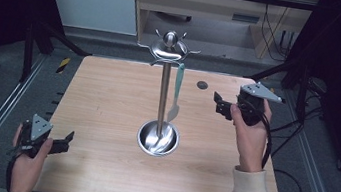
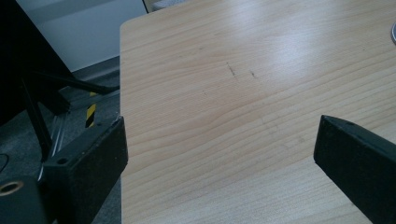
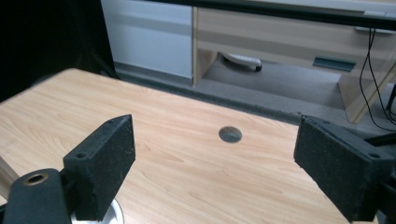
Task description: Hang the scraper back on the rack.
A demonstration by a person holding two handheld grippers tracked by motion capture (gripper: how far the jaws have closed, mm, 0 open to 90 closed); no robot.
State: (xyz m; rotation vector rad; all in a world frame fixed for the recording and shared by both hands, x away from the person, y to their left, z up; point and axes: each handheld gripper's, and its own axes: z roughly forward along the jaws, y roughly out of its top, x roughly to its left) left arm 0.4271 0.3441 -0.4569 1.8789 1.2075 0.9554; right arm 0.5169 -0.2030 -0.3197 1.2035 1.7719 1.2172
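- The wooden table (image 1: 105, 117) is lying under everything, with a small dark hole (image 1: 202, 85) near its far edge.
- A metal stand (image 1: 163, 95) is rising from a round dish base (image 1: 157, 138) at the table's middle, hooks ringing its top.
- A pale green utensil (image 1: 177, 92) is hanging from one hook, just beside the pole.
- The right gripper (image 1: 221, 105) is hovering right of the stand, jaws spread wide, gripping nothing.
- The left gripper (image 1: 65, 141) is sitting near the table's near-left corner, jaws also spread wide with nothing between them.

Bright tabletop — dark surroundings, slight blur.
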